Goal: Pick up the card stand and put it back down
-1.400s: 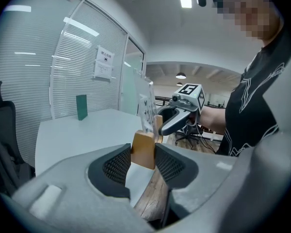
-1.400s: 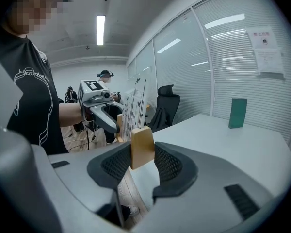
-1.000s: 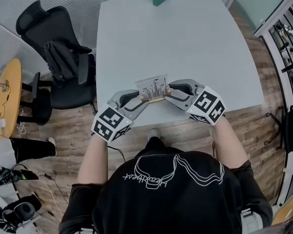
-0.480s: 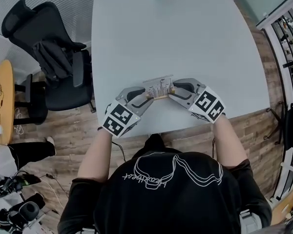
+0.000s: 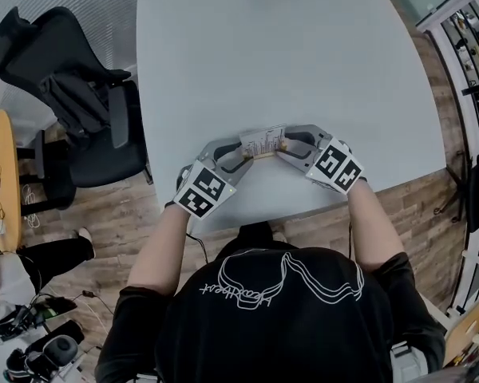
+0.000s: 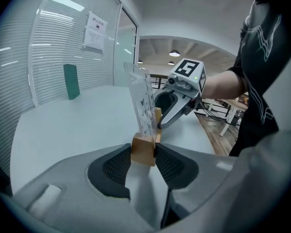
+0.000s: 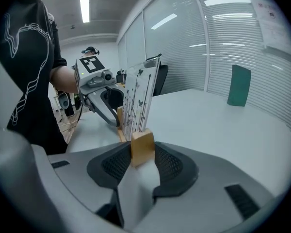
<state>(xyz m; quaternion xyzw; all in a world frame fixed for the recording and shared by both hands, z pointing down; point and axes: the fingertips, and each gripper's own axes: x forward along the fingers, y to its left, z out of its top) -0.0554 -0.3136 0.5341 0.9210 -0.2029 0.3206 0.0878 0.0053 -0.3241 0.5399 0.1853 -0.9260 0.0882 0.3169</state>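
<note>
Your left gripper (image 6: 143,154) is clenched on one end of the card stand (image 6: 141,101), a clear acrylic sheet printed with small dark figures that stands upright in a slot of a light wooden base. In the left gripper view both ribbed black pads press against the sides of that wooden end block, which sits right at the jaw tips. Your right gripper (image 7: 142,155) grasps the opposite end the same way, with the wooden block pinched between its pads and the sheet rising just beyond them. The two grippers face each other along the length of the base, so each one shows in the other's view behind the sheet.

From your head view, the card stand (image 5: 263,142) lies between the two grippers, close to the near edge of the pale grey table (image 5: 263,54) and directly in front of you. Whether the base touches the tabletop or sits just clear of it cannot be told. A dark green block (image 7: 239,92) stands upright well apart, at the far side of the table. A black office chair (image 5: 64,94) is beside the table on your left.
</note>
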